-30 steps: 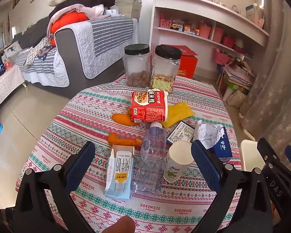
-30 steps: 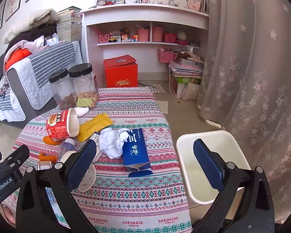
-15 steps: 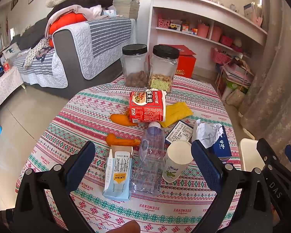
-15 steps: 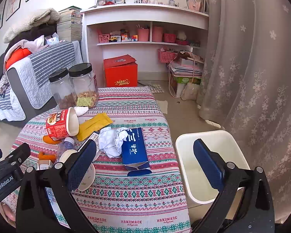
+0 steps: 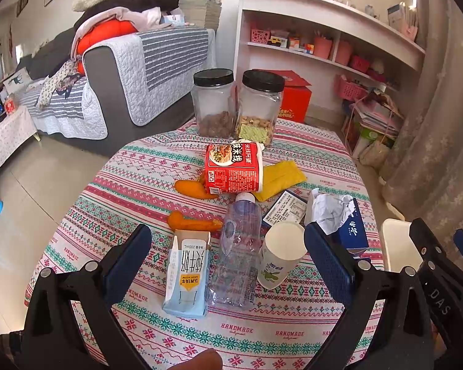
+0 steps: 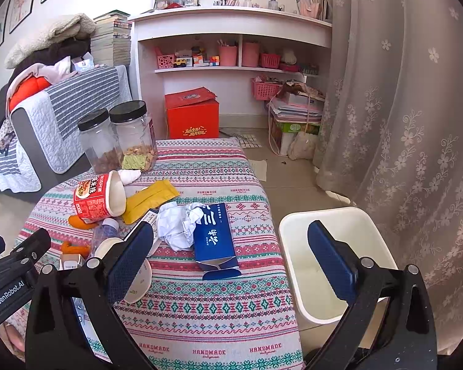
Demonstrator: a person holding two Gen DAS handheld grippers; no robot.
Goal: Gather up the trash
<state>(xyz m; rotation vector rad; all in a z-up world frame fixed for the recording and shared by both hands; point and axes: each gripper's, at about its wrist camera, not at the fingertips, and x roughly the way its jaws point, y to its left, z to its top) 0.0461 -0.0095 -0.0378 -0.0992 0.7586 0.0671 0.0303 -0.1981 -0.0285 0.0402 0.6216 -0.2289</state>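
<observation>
Trash lies on the patterned tablecloth (image 5: 145,185): a milk carton (image 5: 188,271), a clear plastic bottle (image 5: 239,246), a paper cup (image 5: 279,254), a red noodle cup (image 5: 233,168), orange peel (image 5: 191,223), a yellow packet (image 5: 279,178), crumpled paper (image 6: 177,225) and a blue box (image 6: 214,240). My left gripper (image 5: 228,259) is open and empty, above the carton, bottle and cup. My right gripper (image 6: 231,256) is open and empty, above the blue box. A white bin (image 6: 321,262) stands on the floor right of the table.
Two black-lidded jars (image 5: 237,104) stand at the table's far edge. A sofa (image 5: 123,71) is at the left, white shelves (image 6: 231,46) and a red box (image 6: 191,114) behind, a curtain (image 6: 401,108) at the right.
Both grippers have edged slightly forward over the table. Both stay open and nothing on the table has moved.
</observation>
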